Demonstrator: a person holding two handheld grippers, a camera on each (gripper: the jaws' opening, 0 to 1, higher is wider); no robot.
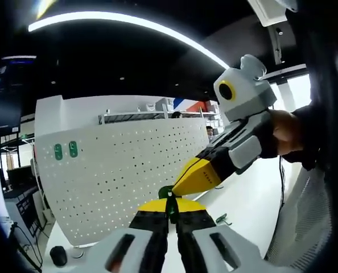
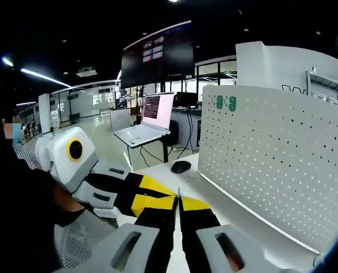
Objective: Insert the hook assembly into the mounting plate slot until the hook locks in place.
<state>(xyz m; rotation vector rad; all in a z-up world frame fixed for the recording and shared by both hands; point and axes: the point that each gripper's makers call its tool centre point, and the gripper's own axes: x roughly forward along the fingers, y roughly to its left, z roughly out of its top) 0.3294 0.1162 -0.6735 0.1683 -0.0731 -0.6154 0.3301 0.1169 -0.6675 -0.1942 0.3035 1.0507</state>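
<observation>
At lower centre of the left gripper view, the left gripper (image 1: 170, 211) pinches a green hook assembly (image 1: 167, 192), the right gripper (image 1: 187, 177) touching it. Its own jaws (image 2: 177, 211) look pressed together on something thin. The pegboard mounting plate (image 2: 271, 170) stands apart, so insertion appears not yet begun.

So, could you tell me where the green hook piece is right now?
In the left gripper view, the green hook sits low at centre, pinched at the left gripper tips, the right gripper beside it.
</observation>
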